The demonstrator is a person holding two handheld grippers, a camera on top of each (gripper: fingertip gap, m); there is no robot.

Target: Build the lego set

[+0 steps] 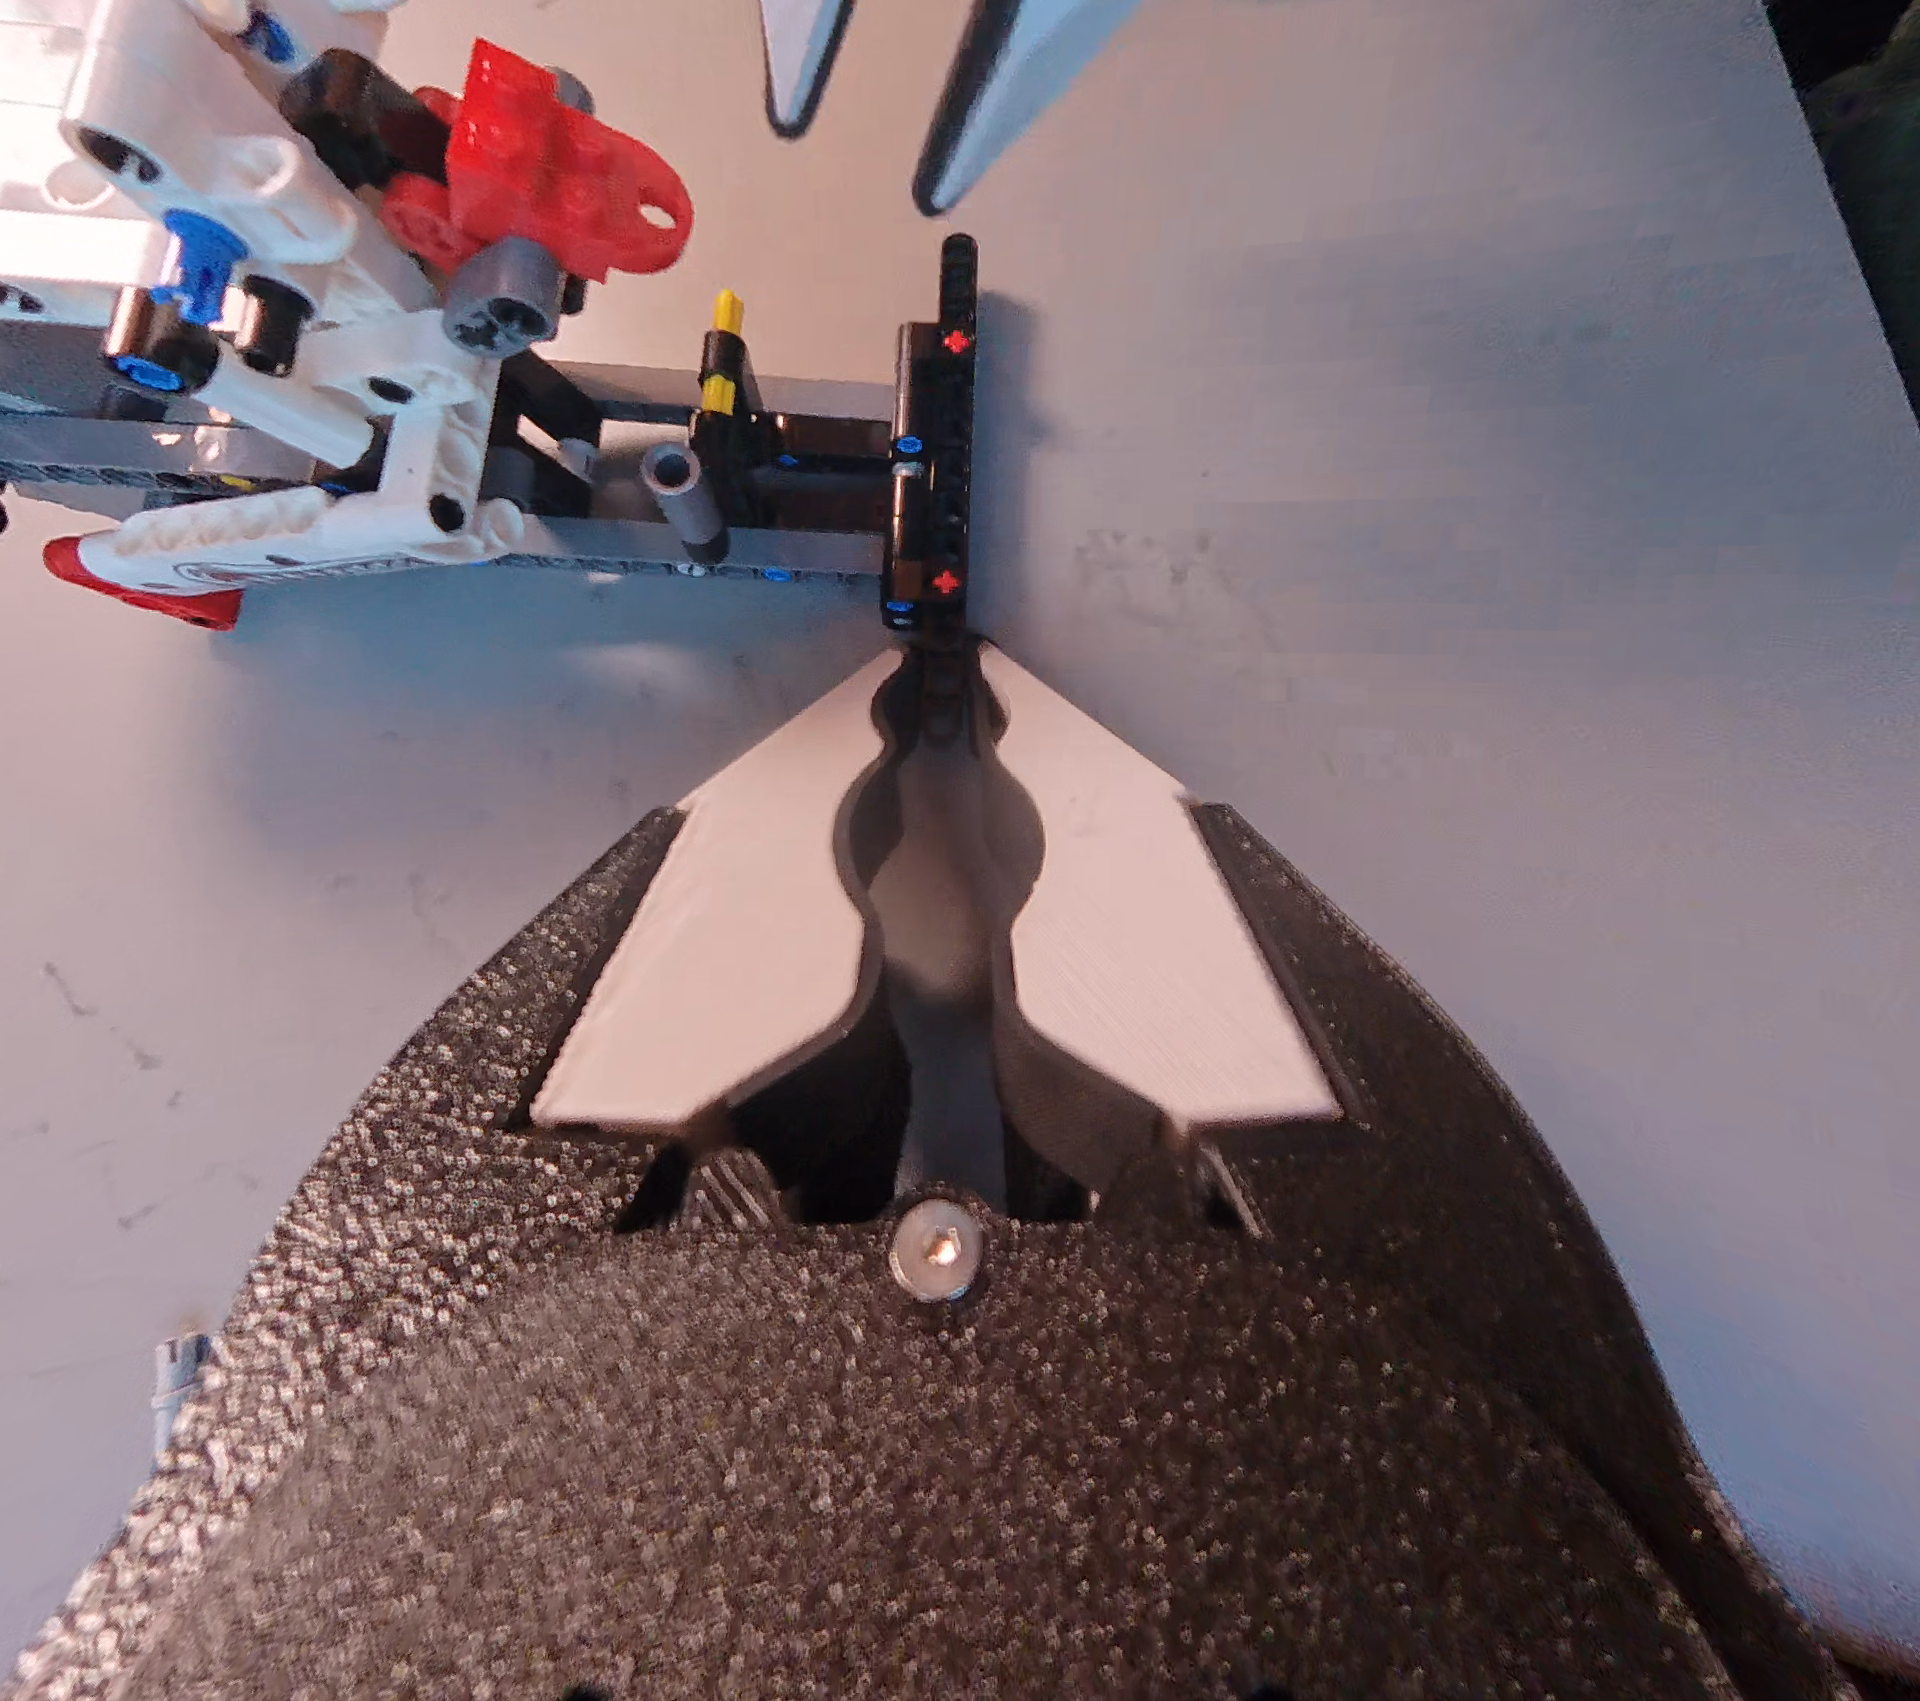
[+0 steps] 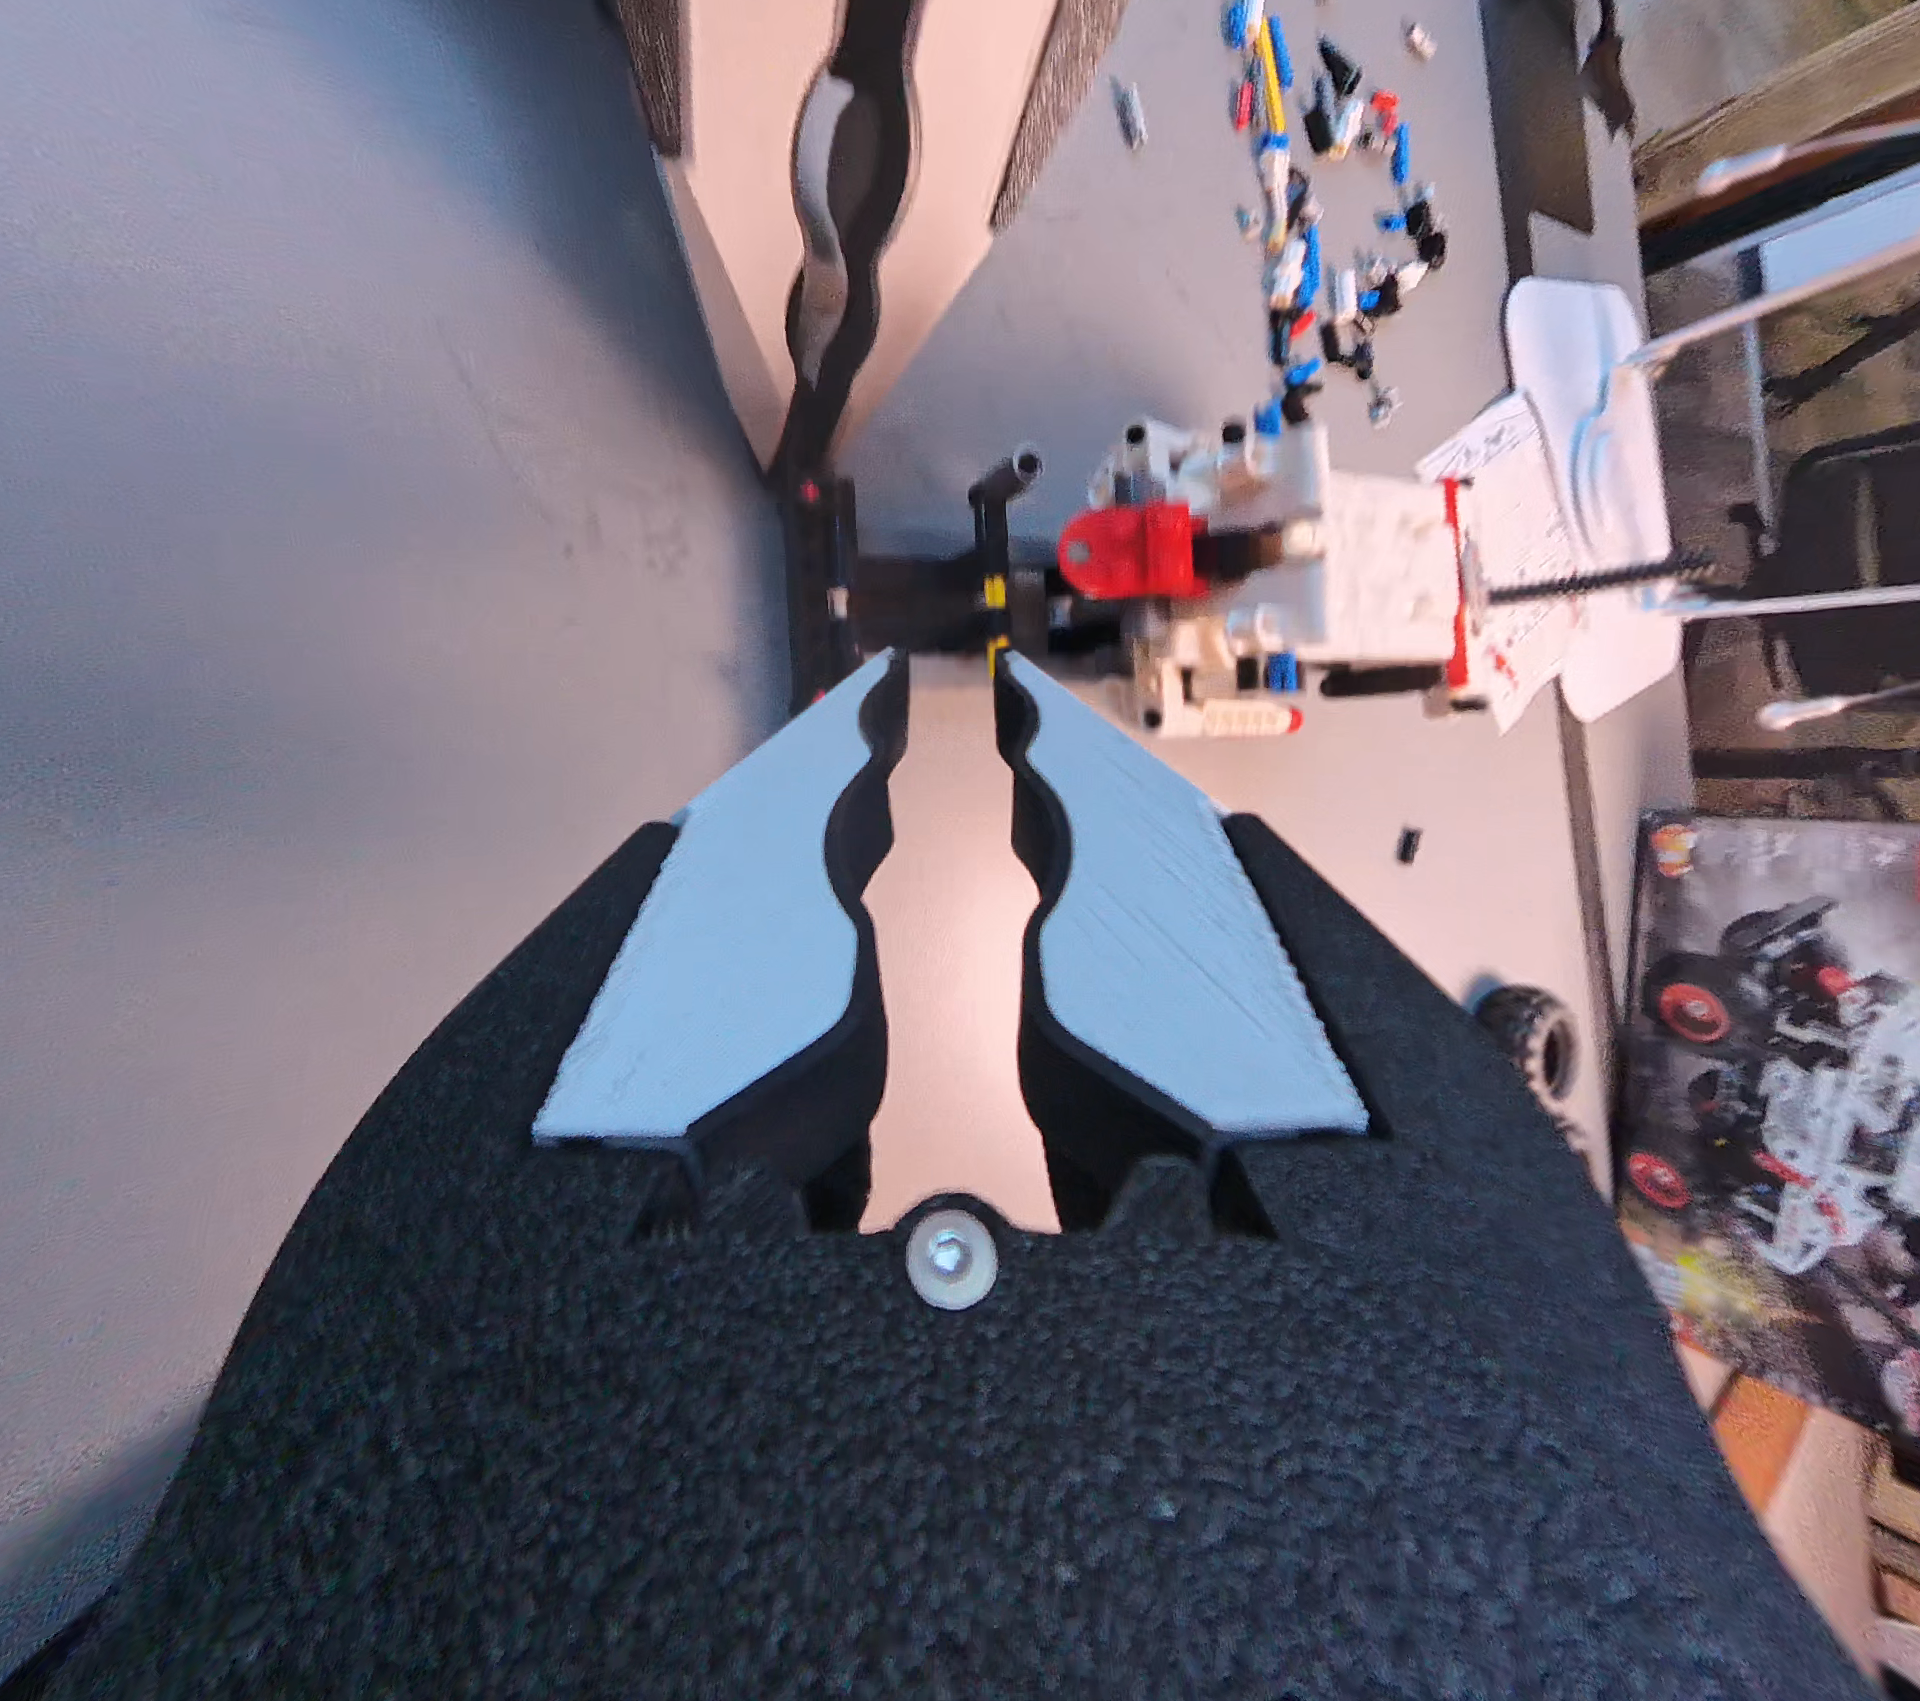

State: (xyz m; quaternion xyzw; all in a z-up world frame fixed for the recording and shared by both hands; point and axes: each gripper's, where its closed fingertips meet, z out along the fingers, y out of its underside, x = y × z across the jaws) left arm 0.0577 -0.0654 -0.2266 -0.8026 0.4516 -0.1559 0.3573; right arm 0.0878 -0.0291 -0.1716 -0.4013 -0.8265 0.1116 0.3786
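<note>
While the left gripper [image 1: 940,664] pinches the near end of a long black beam [image 1: 954,425], the half-built lego model [image 1: 343,363] lies on the pale tabletop [image 1: 1455,612], stretching away to the left of that gripper's tips. The beam stands crosswise at the end of the model's grey and black frame, with small red cross-shaped ends and blue pins showing along it. The left gripper's white fingers [image 1: 748,903] are drawn in tight on the beam, with only the beam between their tips.

Beyond the far end of the beam, the right gripper [image 1: 862,165] points back toward it from the opposite side, its tips close to the beam's top end but not touching. In its own camera the right gripper [image 2: 945,664] is released, a clear gap running between its two fingers, and nothing sits in that gap. Its tips hover just before the black frame, beside a thin black post with yellow bands [image 2: 992,581].

Farther along the model from the left gripper sit a grey tube [image 1: 681,498], a red block [image 1: 561,176] with a round eyelet, and a cluster of white parts with blue pins. Ahead and to the right of the right gripper, a scatter of loose pieces [image 2: 1320,176] lies on the tabletop, mostly blue, black and white. White paper sheets [image 2: 1527,550] lie past the model's far end, a black tyre [image 2: 1527,1038] rests near the tabletop's edge, and the set's box [image 2: 1766,1101] lies beyond that.
</note>
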